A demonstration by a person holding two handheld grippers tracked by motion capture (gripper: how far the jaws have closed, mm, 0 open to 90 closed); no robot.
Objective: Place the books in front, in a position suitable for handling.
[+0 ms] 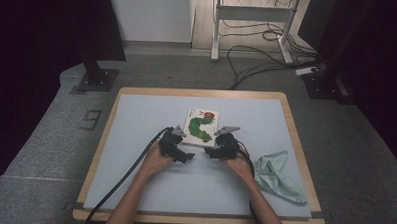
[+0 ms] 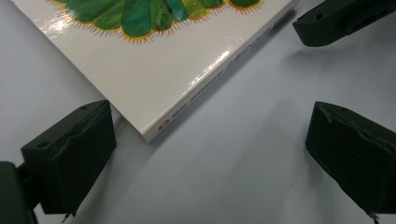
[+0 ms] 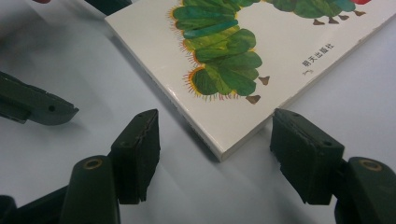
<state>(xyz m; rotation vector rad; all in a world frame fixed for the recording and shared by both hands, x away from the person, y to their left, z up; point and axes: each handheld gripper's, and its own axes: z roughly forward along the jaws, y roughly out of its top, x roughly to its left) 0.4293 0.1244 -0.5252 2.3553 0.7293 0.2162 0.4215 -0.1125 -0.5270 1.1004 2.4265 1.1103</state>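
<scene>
A white picture book [image 1: 201, 126] with a green caterpillar on its cover lies flat on the pale blue mat, near the middle. My left gripper [image 1: 181, 151] is at the book's near left corner, my right gripper [image 1: 213, 151] at its near right corner. In the left gripper view the book [image 2: 140, 70] has its spine corner just beside the left jaw, and the left gripper [image 2: 210, 158] stands wide open. In the right gripper view a corner of the book [image 3: 280, 51] reaches in between the jaws of the right gripper [image 3: 219, 156]; the pads stand apart from it.
A crumpled pale green cloth [image 1: 277, 175] lies on the mat at the right, near the right forearm. The mat rests on a wooden-edged table [image 1: 298, 145]. Cables and a desk frame are on the floor beyond the table.
</scene>
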